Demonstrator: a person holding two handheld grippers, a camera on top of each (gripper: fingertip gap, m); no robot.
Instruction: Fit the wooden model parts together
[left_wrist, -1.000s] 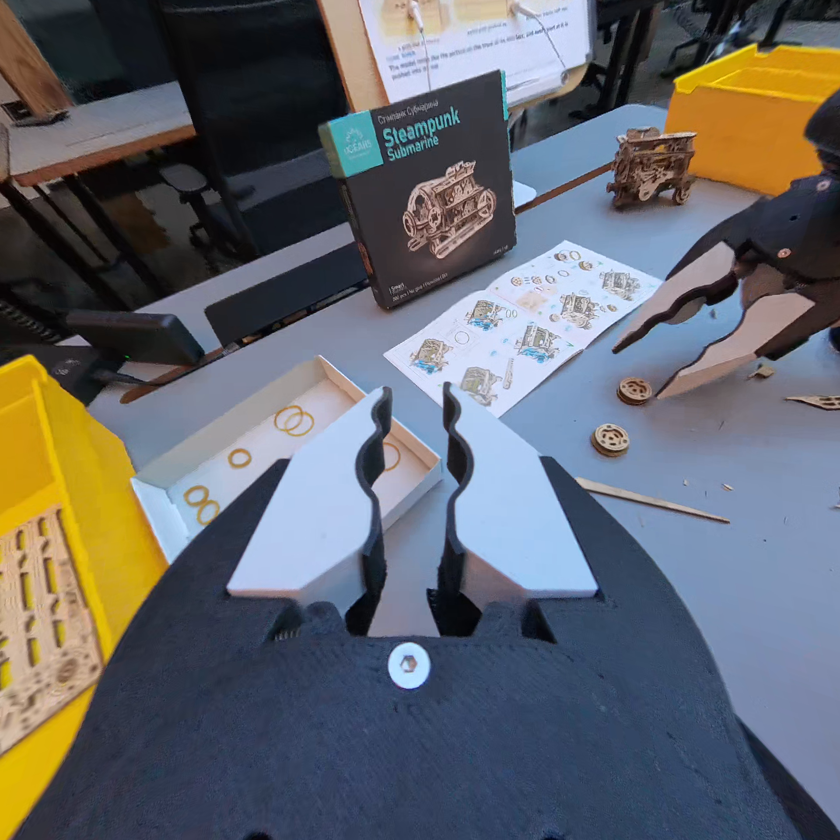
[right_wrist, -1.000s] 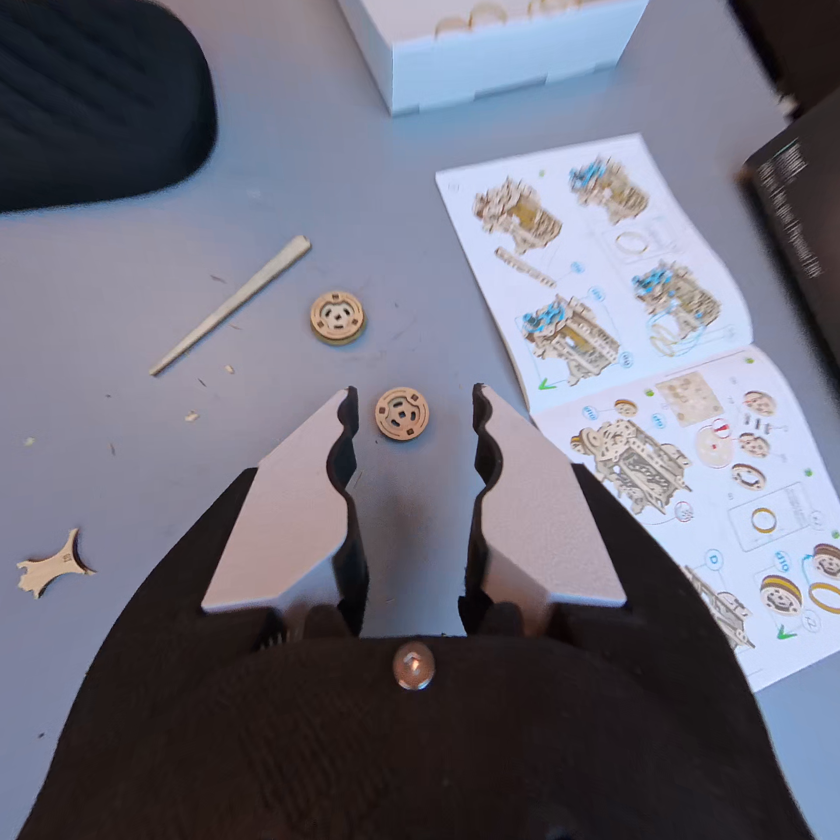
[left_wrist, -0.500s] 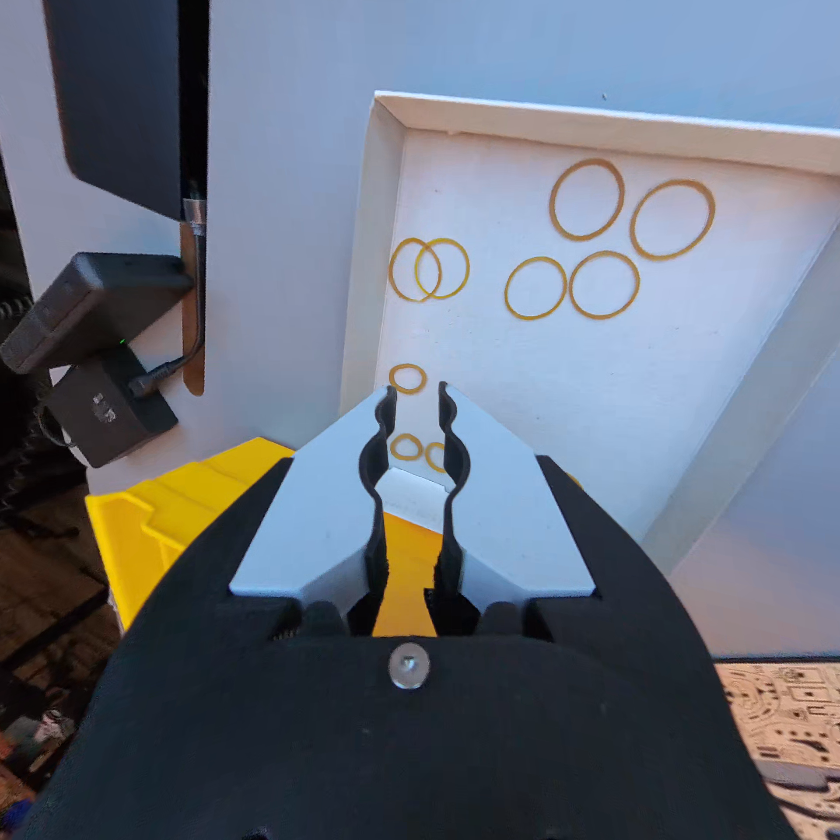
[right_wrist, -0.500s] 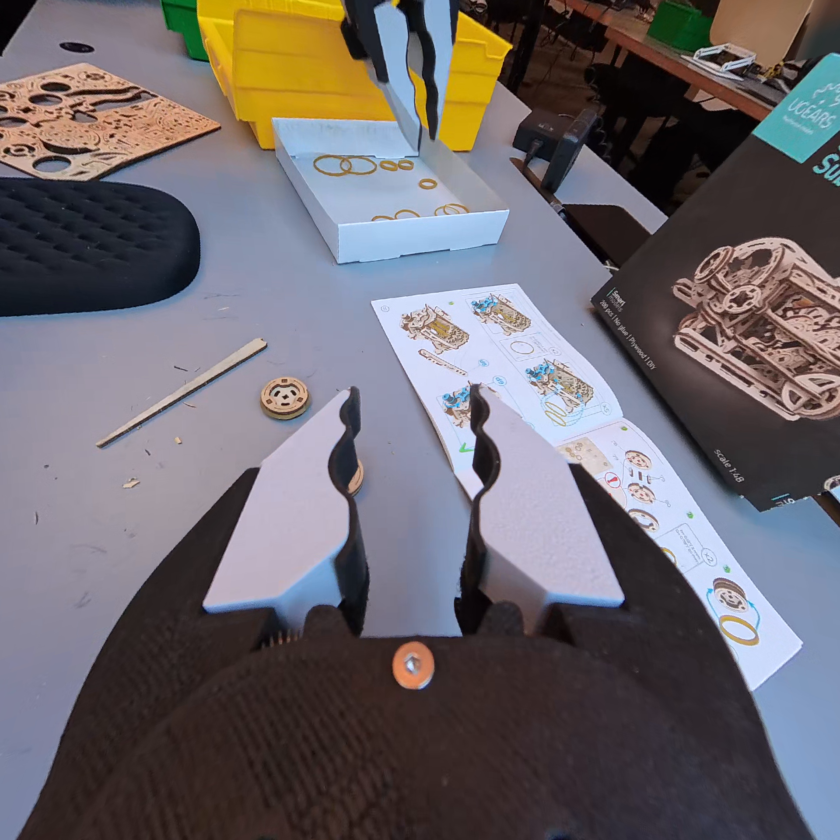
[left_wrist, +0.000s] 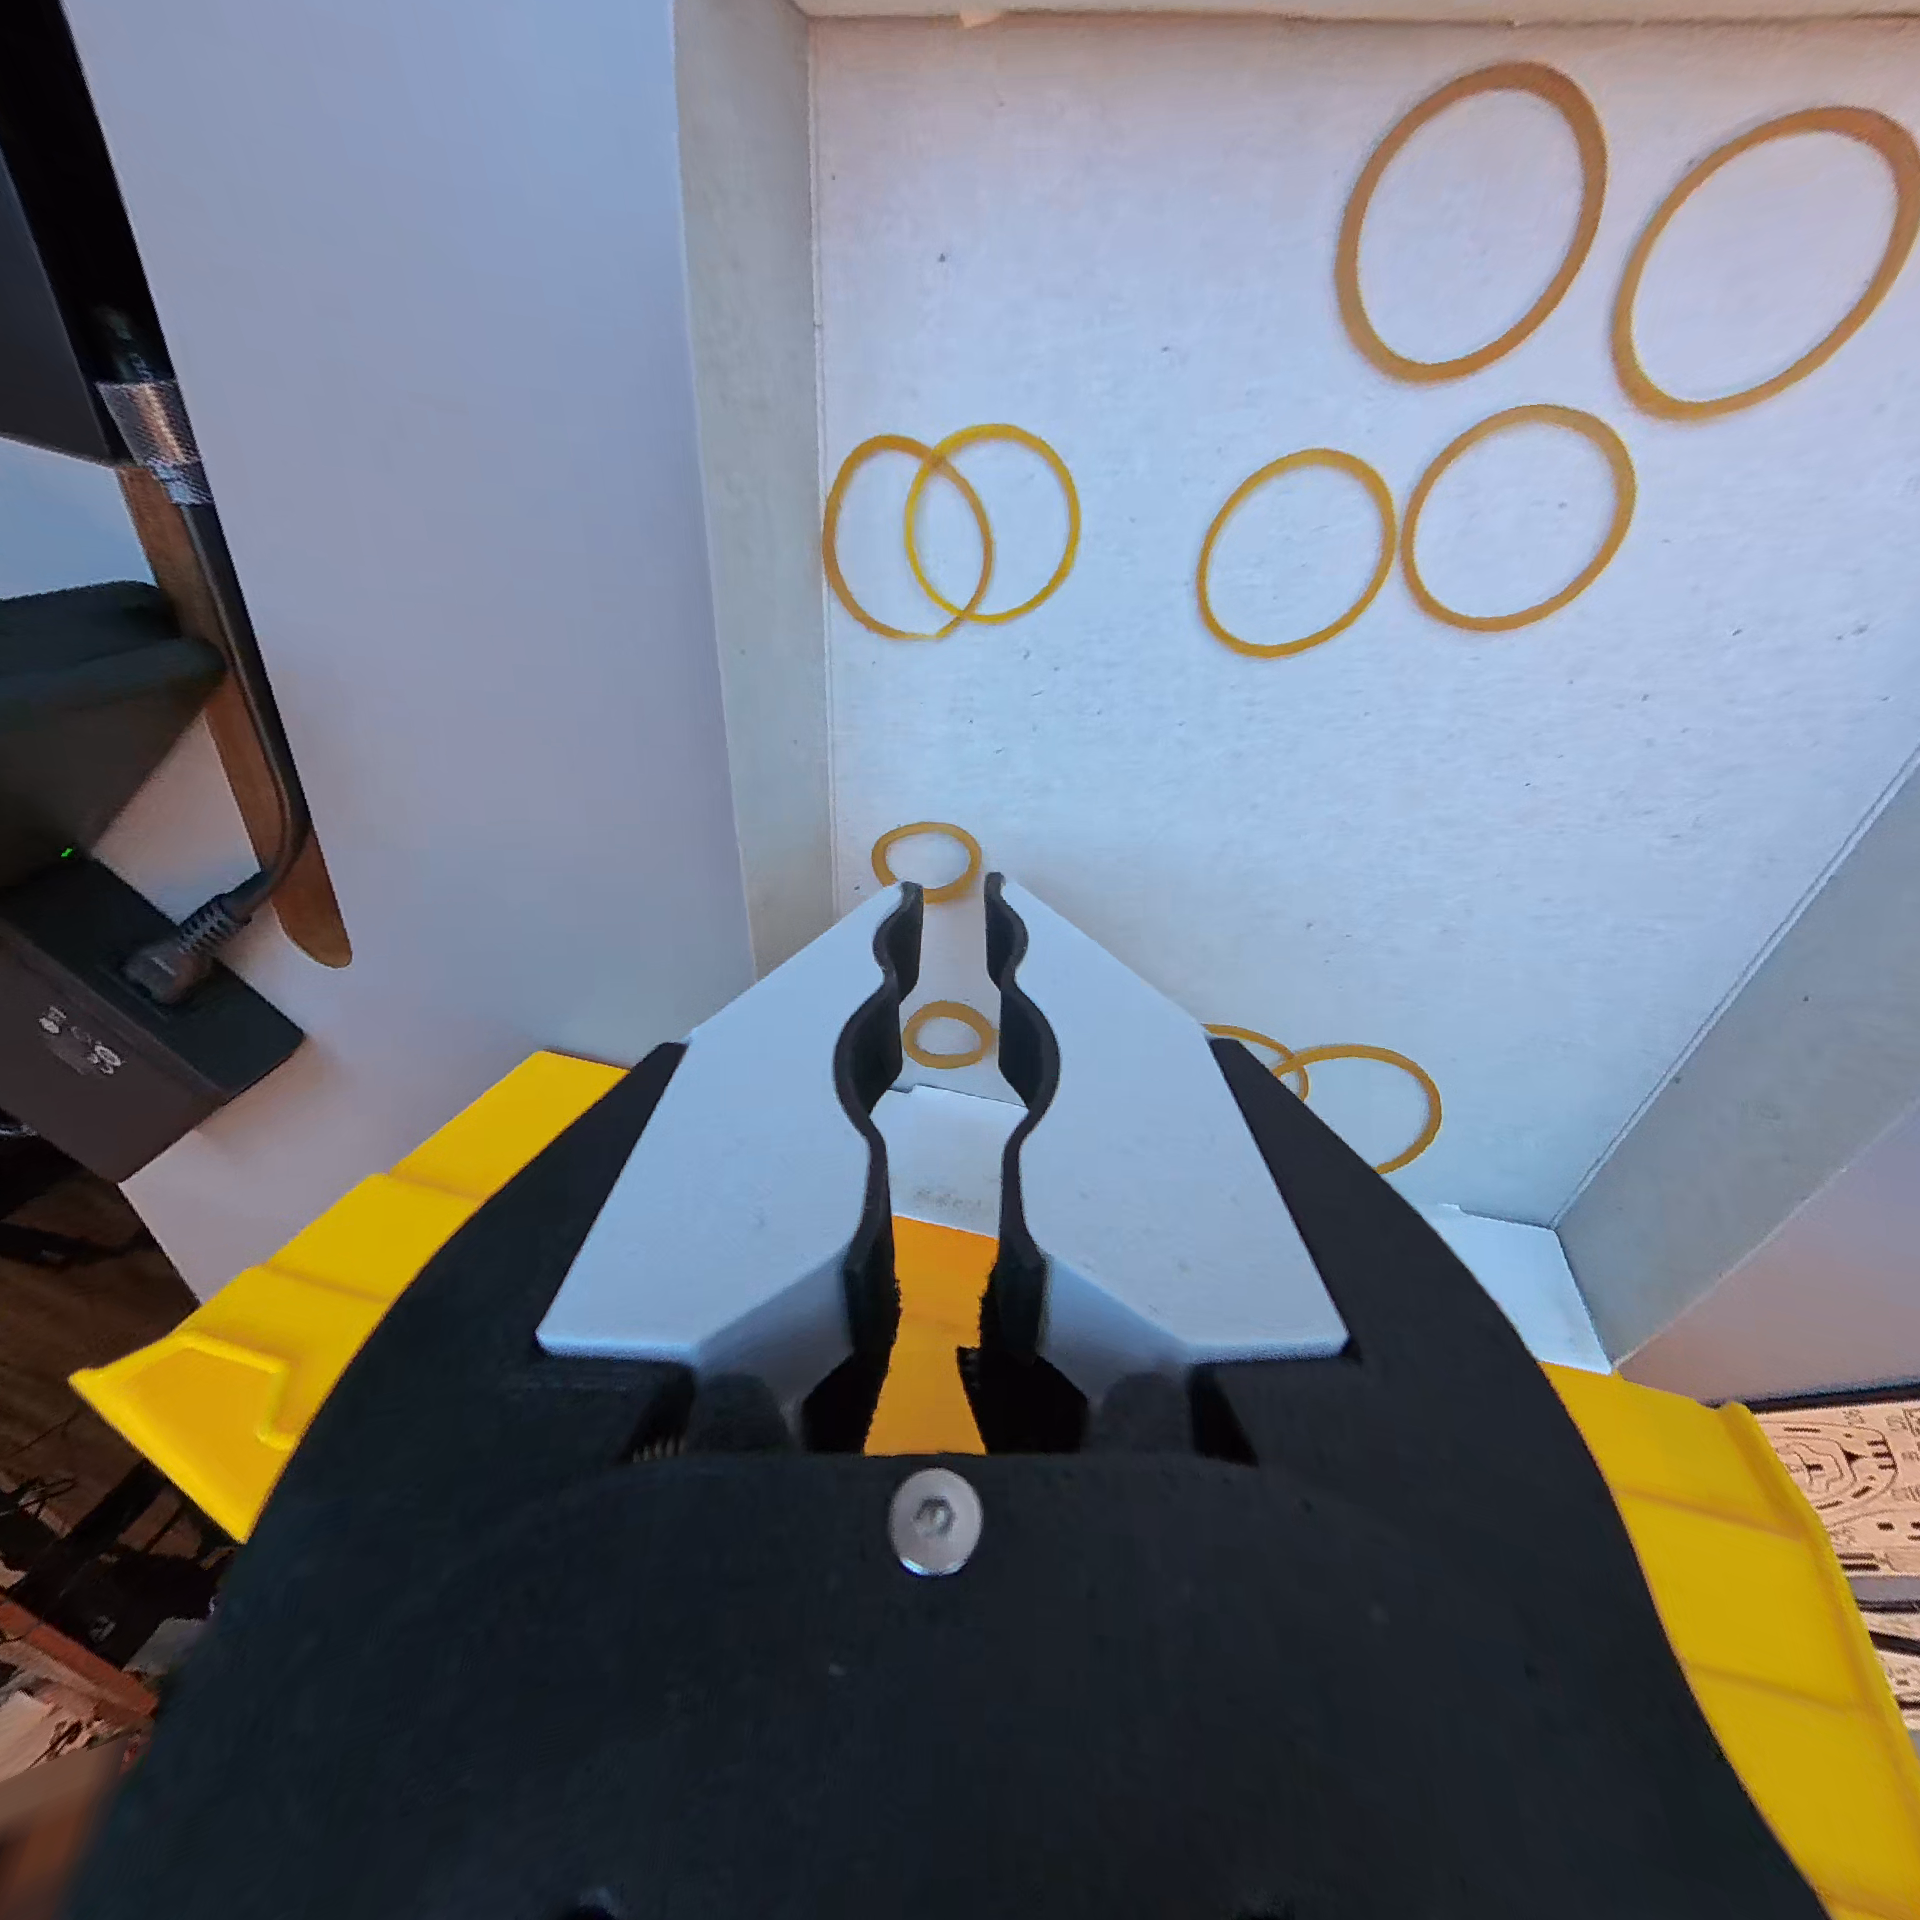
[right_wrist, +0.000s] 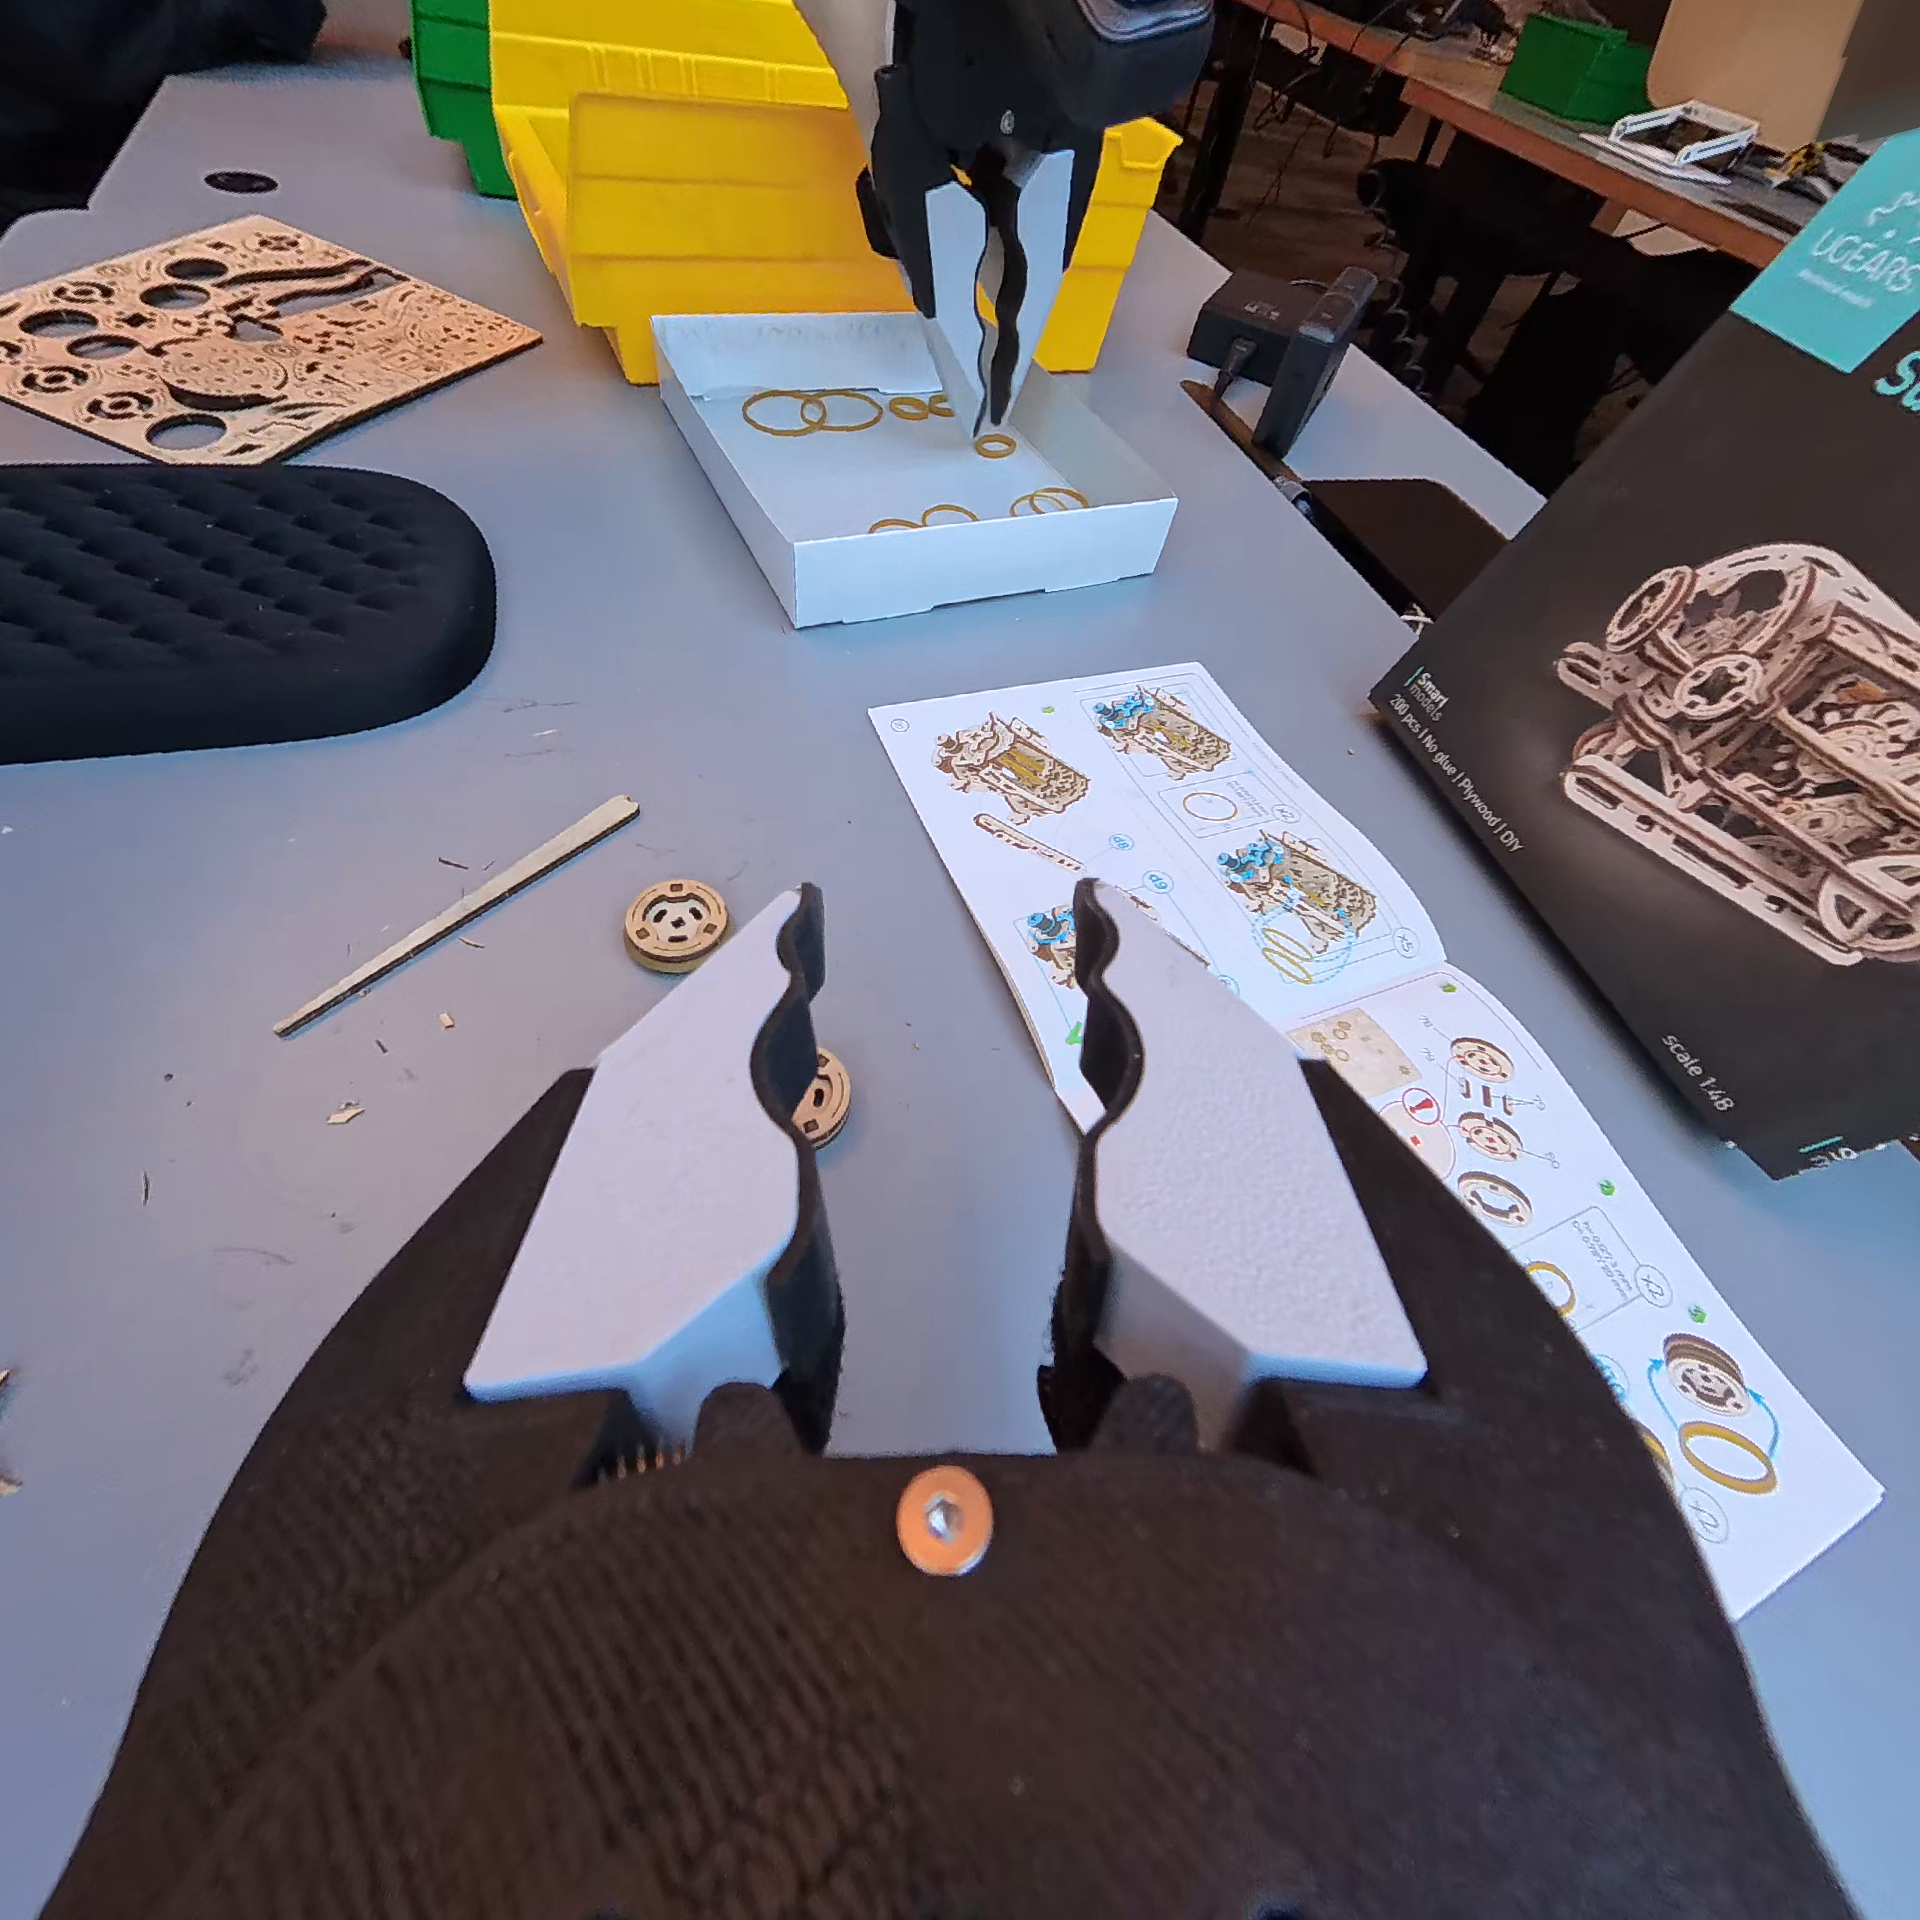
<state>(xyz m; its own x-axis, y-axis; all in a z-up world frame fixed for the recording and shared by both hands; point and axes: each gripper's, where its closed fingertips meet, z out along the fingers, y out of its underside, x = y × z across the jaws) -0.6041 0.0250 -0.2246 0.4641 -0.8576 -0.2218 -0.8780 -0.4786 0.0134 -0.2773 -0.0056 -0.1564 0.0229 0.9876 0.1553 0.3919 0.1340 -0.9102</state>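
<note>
My left gripper (left_wrist: 951, 896) points down into a white cardboard tray (left_wrist: 1143, 779) that holds several yellow rubber bands. Its jaws are slightly apart and empty. Its tips hover just short of one small rubber band (left_wrist: 925, 860); another small band (left_wrist: 945, 1036) shows between the fingers. In the right wrist view the left gripper (right_wrist: 987, 416) hangs over the tray (right_wrist: 977, 566). My right gripper (right_wrist: 945, 899) is open and empty, low over the grey table. One wooden wheel disc (right_wrist: 675, 925) lies to its left. A second disc (right_wrist: 826, 1101) is half hidden behind its left finger.
A thin wooden stick (right_wrist: 457, 914) lies left of the discs. An instruction leaflet (right_wrist: 1299, 987) and the black kit box (right_wrist: 1714, 727) are on the right. A black pad (right_wrist: 208, 603), a punched plywood sheet (right_wrist: 229, 332) and yellow bins (right_wrist: 727, 208) are further back. The tips of one gripper are about 35 cm away from the tips of the other. The wooden wheel disc (right_wrist: 675, 925) lies around 7 cm away from my right fingertips.
The left gripper swung over the tray and has come down closer to the small bands. The right gripper tilted up from over a disc and has since held nearly still.
</note>
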